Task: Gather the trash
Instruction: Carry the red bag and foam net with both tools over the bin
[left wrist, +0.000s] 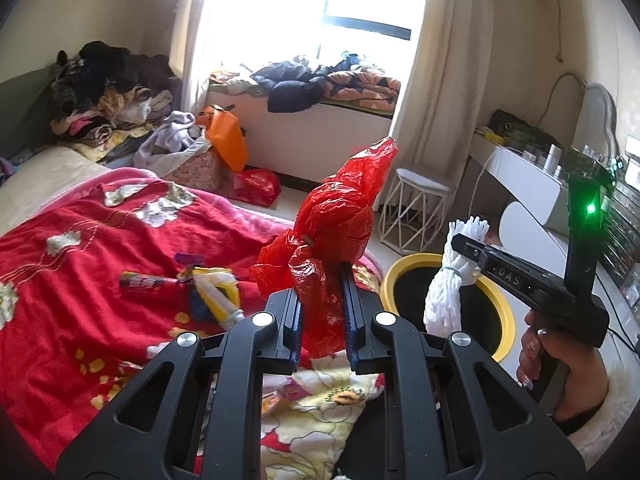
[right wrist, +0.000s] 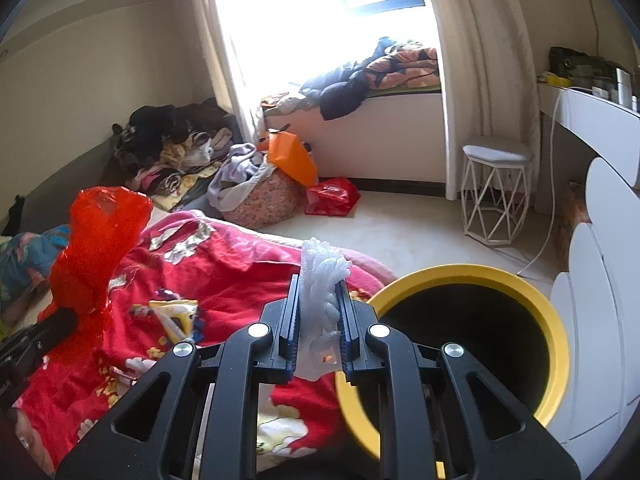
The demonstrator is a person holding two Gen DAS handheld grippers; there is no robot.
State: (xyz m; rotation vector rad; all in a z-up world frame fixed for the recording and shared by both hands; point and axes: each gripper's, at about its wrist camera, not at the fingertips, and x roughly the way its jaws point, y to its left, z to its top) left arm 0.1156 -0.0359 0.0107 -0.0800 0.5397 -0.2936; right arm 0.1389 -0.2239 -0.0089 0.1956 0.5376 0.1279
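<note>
My left gripper (left wrist: 320, 280) is shut on a crumpled red plastic bag (left wrist: 340, 216), held up over the bed's edge. In the right wrist view that red bag (right wrist: 100, 236) shows at the left, above the left gripper (right wrist: 60, 320). My right gripper (right wrist: 317, 282) is shut on a white foam net (right wrist: 320, 264), just left of a black bin with a yellow rim (right wrist: 460, 270). The left wrist view has the right gripper (left wrist: 466, 246) holding the foam net (left wrist: 444, 296) over the bin (left wrist: 394, 276). Snack wrappers (left wrist: 200, 284) (right wrist: 172, 312) lie on the red blanket.
The bed's red flowered blanket (left wrist: 80, 280) fills the left. A white wire stool (right wrist: 496, 192) and a white dresser (right wrist: 600, 280) stand to the right. On the floor ahead are clothes piles (left wrist: 104, 96), an orange bag (left wrist: 228, 140) and a red bag (right wrist: 332, 196).
</note>
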